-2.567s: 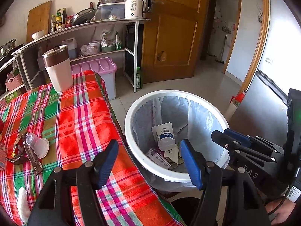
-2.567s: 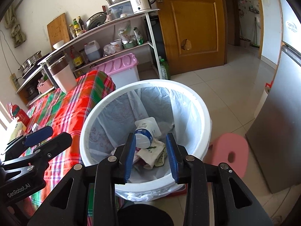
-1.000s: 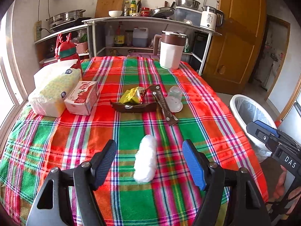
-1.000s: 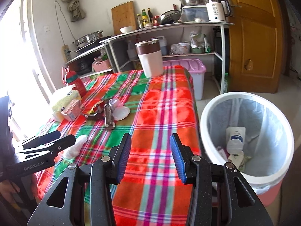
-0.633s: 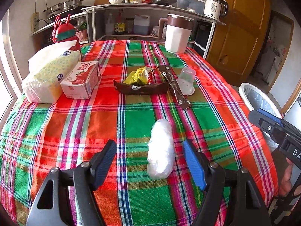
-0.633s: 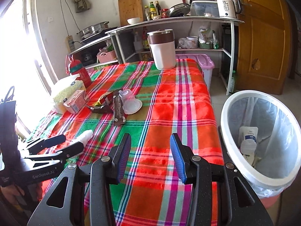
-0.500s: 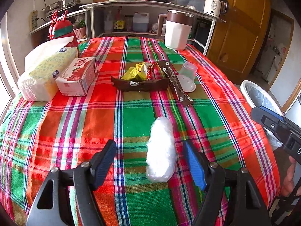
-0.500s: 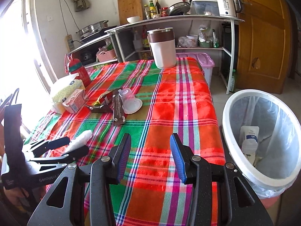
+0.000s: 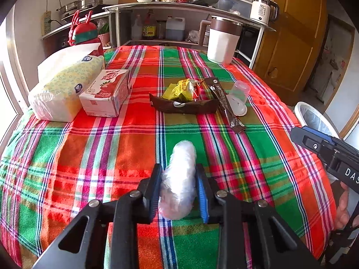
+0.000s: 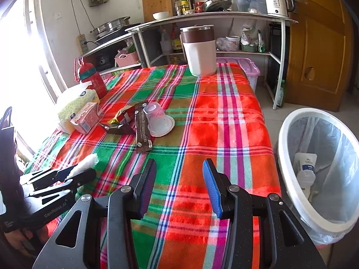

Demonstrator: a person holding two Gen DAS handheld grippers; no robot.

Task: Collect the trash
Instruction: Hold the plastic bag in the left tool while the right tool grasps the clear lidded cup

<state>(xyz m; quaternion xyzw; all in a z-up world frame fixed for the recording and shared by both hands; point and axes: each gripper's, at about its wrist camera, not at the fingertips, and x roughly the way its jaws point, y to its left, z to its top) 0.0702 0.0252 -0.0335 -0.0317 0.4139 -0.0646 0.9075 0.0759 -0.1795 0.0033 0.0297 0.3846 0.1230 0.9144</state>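
Pinching the plastic wad [image 9: 179, 179] at its near end, the left tool [image 9: 179, 189] risks slippage on lifting; right tool [image 10: 179, 188] spread, empty

- A white crumpled plastic wad [image 9: 179, 174], long and roll-shaped, lies on the near part of the checked surface, lengthwise away from the camera, its near half pressed between two blue pads.
- A yellow snack wrapper [image 9: 182, 89] sits crumpled at mid-surface, resting on a dark brown wrapper [image 9: 184, 107] lying flat.
- A long brown sachet [image 9: 225, 104] lies flat just right of them.
- A clear plastic cup [image 9: 239, 94] stands upside down on its lid, touching the sachet's right side.
- The white trash bin [image 10: 289, 134] with a clear liner stands on the floor right of the surface, holding a white bottle [image 10: 305, 164].
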